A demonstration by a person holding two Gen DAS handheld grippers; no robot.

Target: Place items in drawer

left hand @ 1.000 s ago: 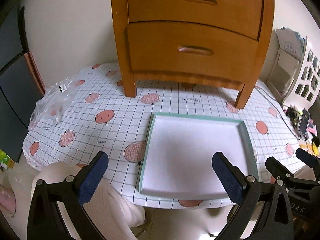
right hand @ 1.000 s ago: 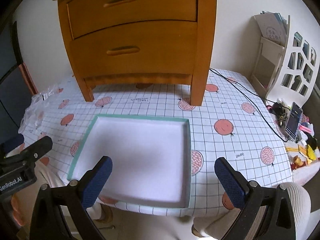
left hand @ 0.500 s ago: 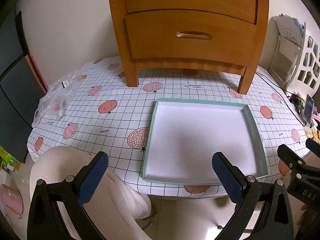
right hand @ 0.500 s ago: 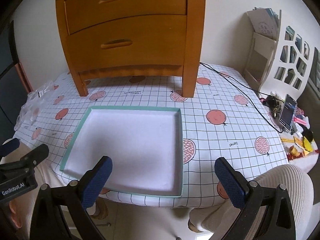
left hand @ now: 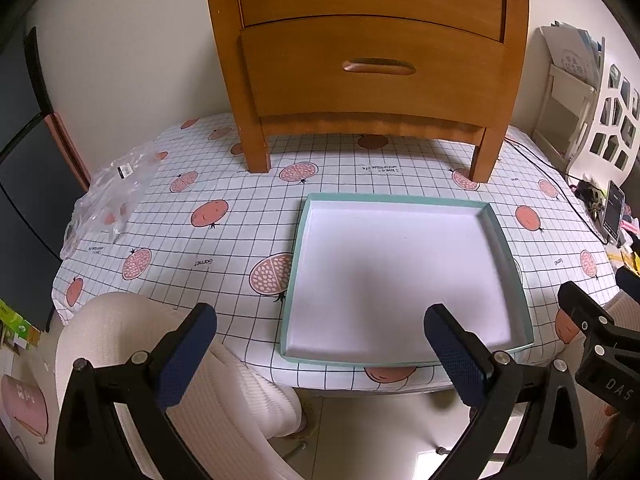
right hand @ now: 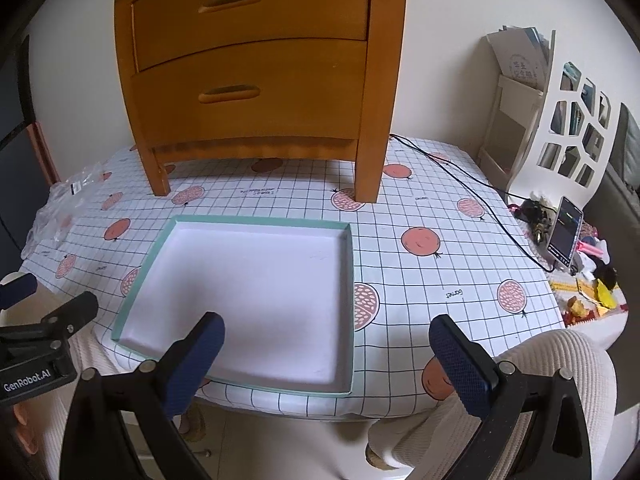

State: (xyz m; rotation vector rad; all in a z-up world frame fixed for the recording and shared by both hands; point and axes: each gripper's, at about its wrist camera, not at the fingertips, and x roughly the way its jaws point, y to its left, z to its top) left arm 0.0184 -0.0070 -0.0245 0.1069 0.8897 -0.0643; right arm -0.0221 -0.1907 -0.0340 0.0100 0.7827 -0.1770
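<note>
A wooden chest of drawers (left hand: pixel 372 60) (right hand: pixel 260 68) stands at the back of the table, both of its drawers shut. In front of it lies a shallow white tray with a teal rim (left hand: pixel 306 216) (right hand: pixel 348 280), with nothing in it. My left gripper (left hand: pixel 320 344) hangs open past the table's near edge, nothing between its blue pads. My right gripper (right hand: pixel 326 354) is open too, over the near edge by the tray's front right corner. Each gripper shows at the other view's margin.
The tablecloth (left hand: pixel 224 240) is checked with a fruit print. A crumpled clear plastic bag (left hand: pixel 108 200) lies at the left edge. A black cable (right hand: pixel 472 208) crosses the right side toward a phone (right hand: pixel 564 236) and clutter. The person's legs in cream trousers (left hand: pixel 132 328) are below.
Both grippers have drawn back and up from the table. The tray and chest now look farther off, and the table's near edge and the floor have come into view.
</note>
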